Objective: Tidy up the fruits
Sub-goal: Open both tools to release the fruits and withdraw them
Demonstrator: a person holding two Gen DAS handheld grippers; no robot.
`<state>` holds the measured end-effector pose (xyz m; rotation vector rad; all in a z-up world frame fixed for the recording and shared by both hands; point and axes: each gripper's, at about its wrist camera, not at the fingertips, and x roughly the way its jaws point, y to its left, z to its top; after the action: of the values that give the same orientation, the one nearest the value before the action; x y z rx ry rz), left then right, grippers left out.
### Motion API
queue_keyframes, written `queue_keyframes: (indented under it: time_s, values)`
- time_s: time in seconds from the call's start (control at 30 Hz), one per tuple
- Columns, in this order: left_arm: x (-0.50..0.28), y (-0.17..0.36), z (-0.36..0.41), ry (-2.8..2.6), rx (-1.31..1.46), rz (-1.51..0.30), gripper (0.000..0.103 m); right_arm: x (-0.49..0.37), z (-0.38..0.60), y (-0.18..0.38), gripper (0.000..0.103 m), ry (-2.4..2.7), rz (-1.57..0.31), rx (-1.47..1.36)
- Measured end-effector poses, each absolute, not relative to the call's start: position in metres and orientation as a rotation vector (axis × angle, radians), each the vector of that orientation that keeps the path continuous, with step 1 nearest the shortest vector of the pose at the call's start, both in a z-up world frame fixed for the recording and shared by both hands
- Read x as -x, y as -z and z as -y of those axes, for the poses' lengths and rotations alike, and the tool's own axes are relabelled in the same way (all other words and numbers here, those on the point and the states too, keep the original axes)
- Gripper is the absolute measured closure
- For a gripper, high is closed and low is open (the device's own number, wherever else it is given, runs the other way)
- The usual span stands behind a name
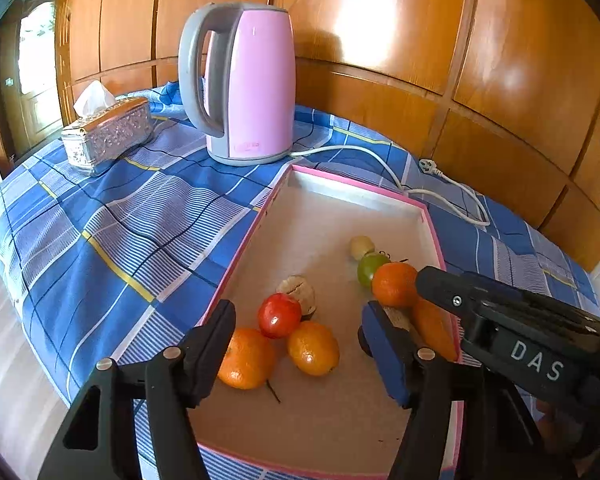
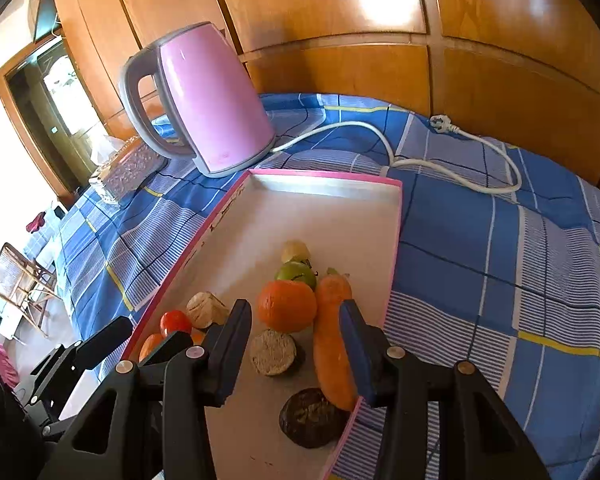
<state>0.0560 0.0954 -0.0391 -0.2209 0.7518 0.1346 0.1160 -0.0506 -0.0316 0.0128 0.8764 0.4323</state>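
Black gripper [image 1: 300, 350], blue pads [image 1: 388, 356], silver screws [image 1: 425, 354]

glossy wood, woven cloth, matt tray

the wall panels [image 1: 380, 20] are varnished wood with bright glare; the checked tablecloth [image 1: 112, 216] is soft, creased cloth. the kettle [image 1: 256, 84] has a smooth pink satin body and matt grey plastic handle. the tray [image 2: 340, 216] floor looks matt and papery. the tissue box [image 1: 108, 134] has an embossed, metallic-looking surface. the oranges [image 1: 312, 348] and red fruit [image 1: 279, 315] shine; the round brown piece [image 2: 272, 352] looks rough.
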Motion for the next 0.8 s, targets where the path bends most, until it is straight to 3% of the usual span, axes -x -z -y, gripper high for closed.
queue_keyframes:
  time_s: [0.8]
  values:
    - [-0.01, 0.029, -0.093, -0.167, 0.193, -0.714, 0.027, -0.049, 0.069, 0.034, 0.056, -0.28, -0.779, 0.094]
